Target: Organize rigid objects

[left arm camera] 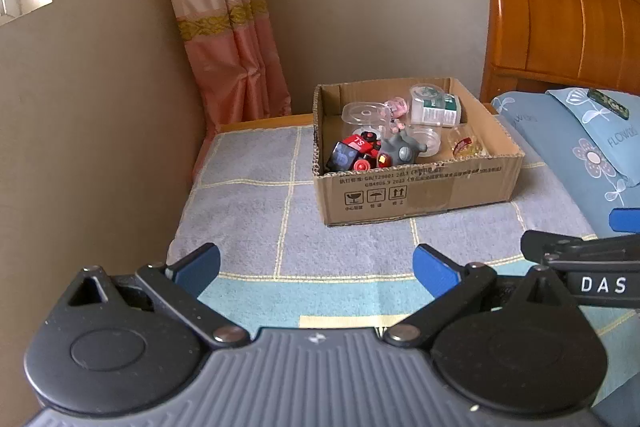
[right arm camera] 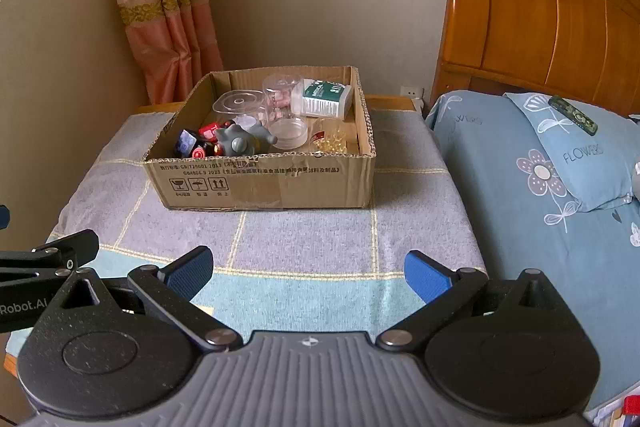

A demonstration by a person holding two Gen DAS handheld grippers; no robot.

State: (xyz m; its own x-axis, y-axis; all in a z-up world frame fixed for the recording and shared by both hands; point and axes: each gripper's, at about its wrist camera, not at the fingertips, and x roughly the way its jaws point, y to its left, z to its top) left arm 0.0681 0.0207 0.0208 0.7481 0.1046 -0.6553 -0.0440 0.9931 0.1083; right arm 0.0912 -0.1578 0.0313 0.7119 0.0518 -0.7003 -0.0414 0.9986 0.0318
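Note:
A cardboard box (left arm camera: 416, 187) (right arm camera: 264, 183) stands at the far side of a towel-covered low table. Inside lie a red toy car (left arm camera: 362, 147) (right arm camera: 210, 131), a grey rubber toy (left arm camera: 400, 149) (right arm camera: 240, 141), clear plastic jars (left arm camera: 362, 117) (right arm camera: 238, 105), a green-labelled white container (left arm camera: 438, 109) (right arm camera: 326, 99) and a small clear bag of yellow bits (left arm camera: 466, 145) (right arm camera: 330, 139). My left gripper (left arm camera: 316, 269) hovers open over the table's near part, nothing between its blue pads. My right gripper (right arm camera: 308, 269) is also open and empty, beside the left one.
The checked towel (left arm camera: 256, 211) (right arm camera: 304, 235) covers the table. A bed with blue bedding (right arm camera: 520, 187) and a flowered pillow (right arm camera: 576, 155) lies to the right, under a wooden headboard (right arm camera: 540, 11). A pink curtain (left arm camera: 224, 27) hangs in the far left corner.

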